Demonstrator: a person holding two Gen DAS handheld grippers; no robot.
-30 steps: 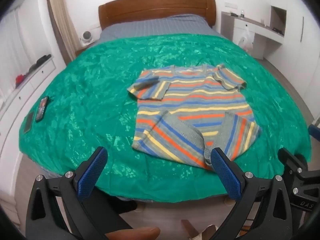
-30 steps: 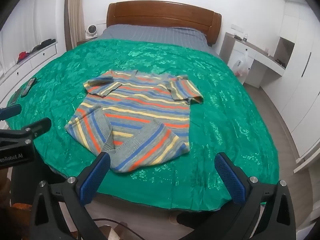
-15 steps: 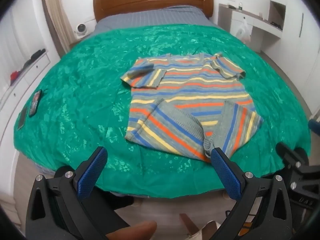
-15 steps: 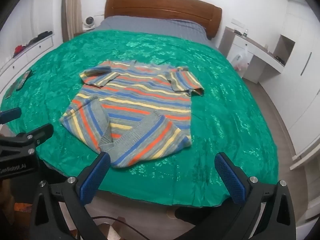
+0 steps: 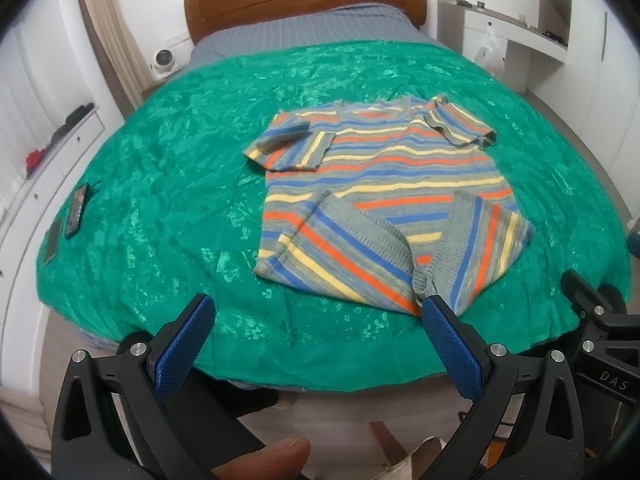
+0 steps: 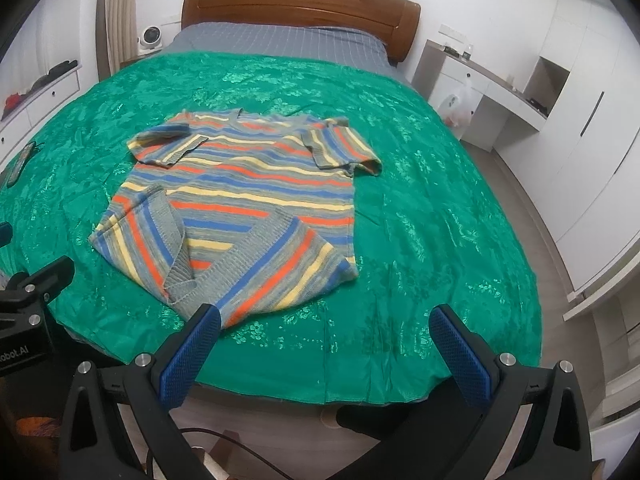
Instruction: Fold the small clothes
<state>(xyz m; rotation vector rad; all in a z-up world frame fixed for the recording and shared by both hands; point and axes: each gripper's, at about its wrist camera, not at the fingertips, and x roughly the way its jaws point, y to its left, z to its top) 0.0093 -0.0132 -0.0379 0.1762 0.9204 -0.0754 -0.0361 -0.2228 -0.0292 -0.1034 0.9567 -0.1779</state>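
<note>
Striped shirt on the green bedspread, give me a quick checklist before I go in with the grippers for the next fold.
1. Left gripper open, holding nothing: ok.
2. Right gripper open, holding nothing: ok.
3. Striped shirt lying on the green bedspread: ok.
4. Both sleeves folded inward: ok.
5. Bottom hem flat: not ok, both corners are turned up.
6. Phone well away from the shirt: ok.

Each tool is a black plastic frame with triangular cut-outs and round silver screws at the joints. The left tool [image 5: 316, 312] has two fingers faced with blue pads [image 5: 452, 350] in a fine diamond grip pattern; the right tool [image 6: 326, 322] matches it, and white lettering marks its body where it shows in the left view's right edge
</note>
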